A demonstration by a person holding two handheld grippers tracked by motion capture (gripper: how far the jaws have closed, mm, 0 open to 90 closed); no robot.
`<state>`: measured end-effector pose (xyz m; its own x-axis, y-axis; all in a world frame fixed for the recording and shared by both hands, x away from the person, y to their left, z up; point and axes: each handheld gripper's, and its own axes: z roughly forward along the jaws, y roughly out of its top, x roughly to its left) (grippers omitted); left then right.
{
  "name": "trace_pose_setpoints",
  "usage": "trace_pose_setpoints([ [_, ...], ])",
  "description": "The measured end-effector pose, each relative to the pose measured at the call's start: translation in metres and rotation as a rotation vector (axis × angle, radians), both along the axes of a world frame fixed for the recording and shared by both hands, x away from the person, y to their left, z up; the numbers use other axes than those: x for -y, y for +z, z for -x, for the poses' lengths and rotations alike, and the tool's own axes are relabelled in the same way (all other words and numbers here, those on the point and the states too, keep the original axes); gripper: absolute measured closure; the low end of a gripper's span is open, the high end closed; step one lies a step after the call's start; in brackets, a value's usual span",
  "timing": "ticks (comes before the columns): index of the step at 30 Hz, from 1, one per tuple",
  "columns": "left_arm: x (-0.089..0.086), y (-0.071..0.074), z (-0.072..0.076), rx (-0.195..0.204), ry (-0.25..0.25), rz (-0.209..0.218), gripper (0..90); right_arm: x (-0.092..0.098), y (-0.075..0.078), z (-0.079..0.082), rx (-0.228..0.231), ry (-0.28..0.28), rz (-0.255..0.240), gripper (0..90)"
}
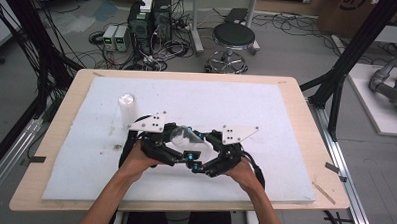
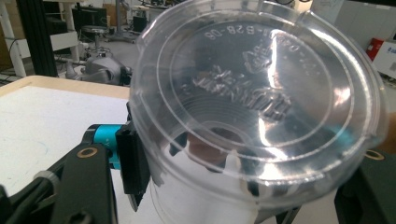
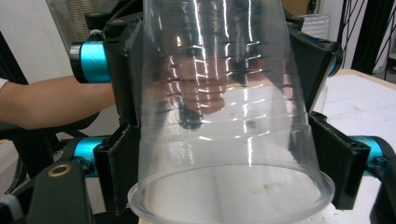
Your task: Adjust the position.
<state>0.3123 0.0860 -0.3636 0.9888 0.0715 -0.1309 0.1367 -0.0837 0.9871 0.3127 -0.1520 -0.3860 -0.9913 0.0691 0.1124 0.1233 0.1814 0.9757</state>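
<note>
High view: you hold a clear plastic cup (image 1: 185, 136) off the white foam pad (image 1: 85, 158), between both grippers, lying roughly level above the pad's near middle.
Left gripper (image 1: 171, 147): your jaws are clamped on the cup; in the left gripper view the cup bottom (image 2: 261, 93) faces the camera, one black pad (image 2: 133, 163) presses its left wall, the other pad is cut off at the right edge.
Right gripper (image 1: 205, 150): no earlier frame to compare; in the right gripper view your pads (image 3: 119, 172) sit either side of the cup near the rim (image 3: 229, 196). Contact looks made on both sides, but glare on the plastic blurs the exact touch line.
Hard to read: embossed text on the cup bottom, not legible. Your hand shows warped through the cup wall.
Second cup (image 1: 127, 109): upright on the pad, left of and beyond the left gripper, well apart from the held cup.
Hidden: from above, the grey plates and gripper bodies cover both sets of fingertips.
Table (image 1: 306, 126): wooden edge shows round the pad.
</note>
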Motion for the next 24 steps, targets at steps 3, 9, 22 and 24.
trace_pose_setpoints([
  [3, -0.0004, -0.0001, -0.0003, -0.001, -0.001, -0.002, 34.7, 0.0001, 0.0, 0.0001, 0.002, -0.001, 0.001, 21.2],
  [9, -0.0008, -0.0003, -0.0005, -0.003, -0.002, 0.002, 35.0, 0.0007, -0.0002, 0.0006, 0.004, -0.005, -0.008, 23.2],
  [22, -0.0017, -0.0005, -0.0012, -0.008, 0.007, -0.002, 31.7, 0.0017, -0.0033, -0.0007, -0.012, -0.008, -0.017, 25.0],
  [24, -0.0018, -0.0003, -0.0008, -0.006, 0.002, -0.001, 31.7, 0.0019, -0.0043, -0.001, -0.013, -0.011, -0.018, 25.1],
])
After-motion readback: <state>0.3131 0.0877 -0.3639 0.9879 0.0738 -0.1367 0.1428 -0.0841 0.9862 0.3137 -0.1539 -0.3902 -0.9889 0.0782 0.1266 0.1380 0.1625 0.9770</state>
